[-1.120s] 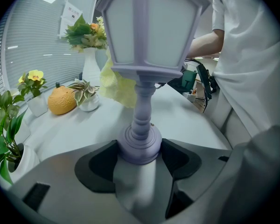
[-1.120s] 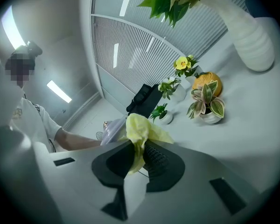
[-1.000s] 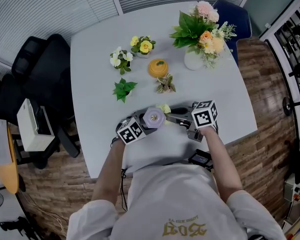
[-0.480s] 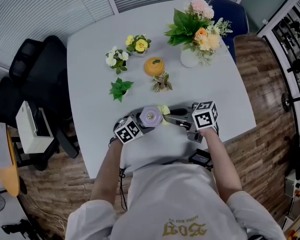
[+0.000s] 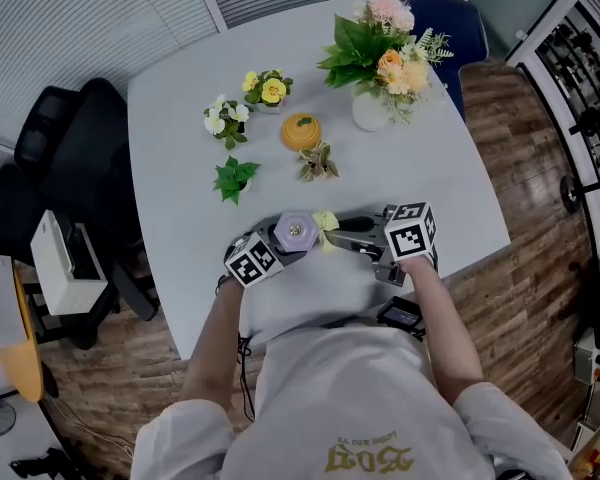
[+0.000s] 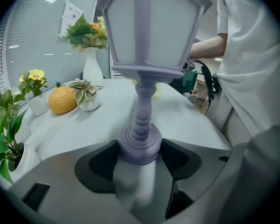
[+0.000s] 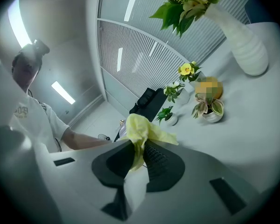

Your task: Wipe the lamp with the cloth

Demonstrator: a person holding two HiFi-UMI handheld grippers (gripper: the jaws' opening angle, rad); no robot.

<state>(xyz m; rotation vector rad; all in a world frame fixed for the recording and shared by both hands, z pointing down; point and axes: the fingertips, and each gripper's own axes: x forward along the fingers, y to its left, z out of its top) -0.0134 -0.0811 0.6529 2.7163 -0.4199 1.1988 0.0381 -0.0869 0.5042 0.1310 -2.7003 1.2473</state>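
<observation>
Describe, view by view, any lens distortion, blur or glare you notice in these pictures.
Head view: even light, sharp, table edges bowed. Left gripper view: fisheye with dark corners; lamp looms large, fingers soft. Right gripper view: blinds curve, ceiling lights flare, cloth fairly sharp.

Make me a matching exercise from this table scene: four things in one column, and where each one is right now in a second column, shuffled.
Things
1. lamp
2. cloth
3. orange fruit
4. white vase

Places
A. on the far side of the table, holding flowers
B. base clamped in the left hand-held gripper
C. on the table beside a small potted plant with striped leaves
D. pinched in the right hand-held gripper

Pairs: 1-B, 2-D, 3-C, 4-A
</observation>
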